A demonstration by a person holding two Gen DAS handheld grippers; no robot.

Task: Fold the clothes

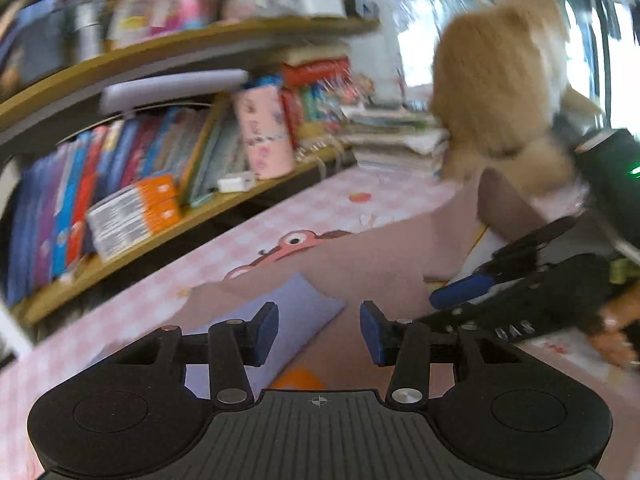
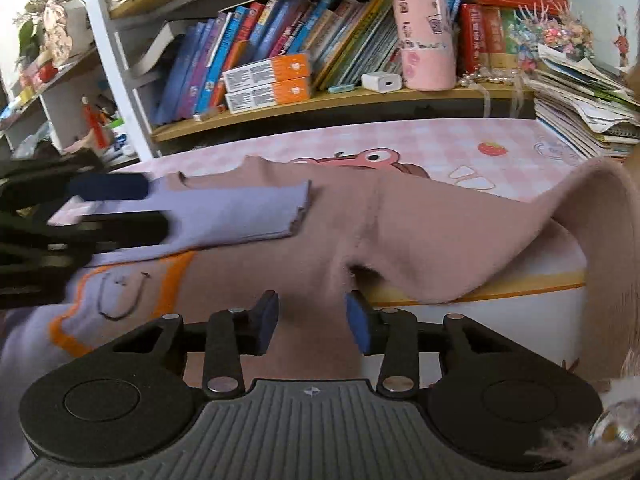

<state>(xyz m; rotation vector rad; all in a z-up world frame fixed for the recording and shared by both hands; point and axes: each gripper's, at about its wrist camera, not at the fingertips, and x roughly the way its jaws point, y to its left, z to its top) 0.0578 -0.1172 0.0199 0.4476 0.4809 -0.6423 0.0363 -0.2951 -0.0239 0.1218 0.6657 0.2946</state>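
A dusty-pink sweater with lilac cuffs and a lilac, orange-edged smiley patch lies on the pink checked table mat. One sleeve with a lilac cuff is folded across the body; the other sleeve rises off the table's right edge. My left gripper is open and empty above the sweater and cuff; it also shows at the left of the right wrist view. My right gripper is open, low over the sweater's near part; it shows in the left wrist view.
A wooden shelf with books, orange boxes and a pink cup runs behind the table. A stack of papers sits at the back right. A tan plush toy stands at the table's far right.
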